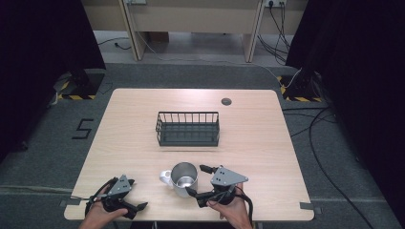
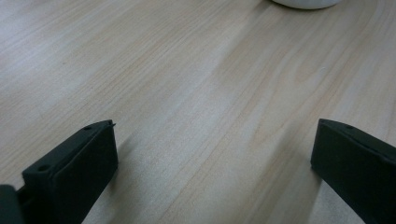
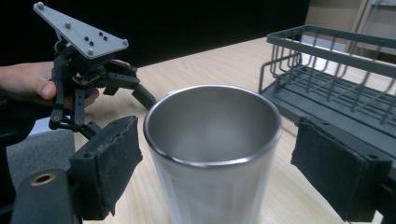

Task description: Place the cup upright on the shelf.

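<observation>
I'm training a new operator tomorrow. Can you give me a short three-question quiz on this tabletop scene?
1. True or false: the right gripper has already closed on the steel mug.
2. What stands behind the mug, farther up the table? A) wire basket B) plate C) bottle
3. Fill in: the left gripper hovers over bare ____, fingers apart.

Key:
1. False; its fingers flank the mug, gaps either side.
2. A, the dark wire basket.
3. Table.

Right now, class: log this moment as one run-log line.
right gripper: open, jaws either side of shiny steel mug | left gripper: open over bare table | dark wire basket: empty, beyond mug
</observation>
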Action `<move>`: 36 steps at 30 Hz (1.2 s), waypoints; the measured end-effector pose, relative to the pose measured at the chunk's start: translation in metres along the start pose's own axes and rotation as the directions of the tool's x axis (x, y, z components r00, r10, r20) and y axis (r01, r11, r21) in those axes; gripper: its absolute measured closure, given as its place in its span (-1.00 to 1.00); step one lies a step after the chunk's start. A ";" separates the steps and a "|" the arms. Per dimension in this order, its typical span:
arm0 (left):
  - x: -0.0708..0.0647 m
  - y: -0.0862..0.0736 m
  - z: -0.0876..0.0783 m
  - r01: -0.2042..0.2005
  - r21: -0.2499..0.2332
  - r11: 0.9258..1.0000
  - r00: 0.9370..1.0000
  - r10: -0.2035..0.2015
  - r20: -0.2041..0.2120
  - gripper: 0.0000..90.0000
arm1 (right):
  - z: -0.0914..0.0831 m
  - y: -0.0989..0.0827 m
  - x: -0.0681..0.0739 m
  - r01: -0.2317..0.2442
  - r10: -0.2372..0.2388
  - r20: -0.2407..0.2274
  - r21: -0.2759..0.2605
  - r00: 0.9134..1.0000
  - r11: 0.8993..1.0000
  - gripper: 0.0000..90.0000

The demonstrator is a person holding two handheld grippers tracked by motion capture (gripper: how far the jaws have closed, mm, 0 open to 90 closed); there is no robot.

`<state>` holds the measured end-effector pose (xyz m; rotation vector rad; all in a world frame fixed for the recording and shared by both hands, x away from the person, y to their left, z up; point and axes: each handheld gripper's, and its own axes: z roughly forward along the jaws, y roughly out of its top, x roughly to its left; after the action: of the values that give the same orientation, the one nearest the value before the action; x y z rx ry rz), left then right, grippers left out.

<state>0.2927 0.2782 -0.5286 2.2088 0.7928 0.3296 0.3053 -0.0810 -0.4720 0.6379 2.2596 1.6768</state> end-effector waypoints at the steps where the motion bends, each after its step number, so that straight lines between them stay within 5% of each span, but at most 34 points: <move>1: 0.000 0.000 0.000 0.000 0.000 1.000 1.000 0.000 0.000 -1.00 | 0.002 0.000 0.001 0.003 -0.003 -0.002 0.002 1.000 1.000 -0.67; 36: 0.000 0.000 0.000 0.001 0.001 1.000 1.000 -0.001 0.000 -1.00 | 0.054 0.000 -0.006 0.005 -0.005 -0.051 0.009 0.999 1.000 -0.90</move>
<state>0.2926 0.2781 -0.5285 2.2095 0.7941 0.3284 0.3351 -0.0385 -0.4883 0.5974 2.3026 1.7003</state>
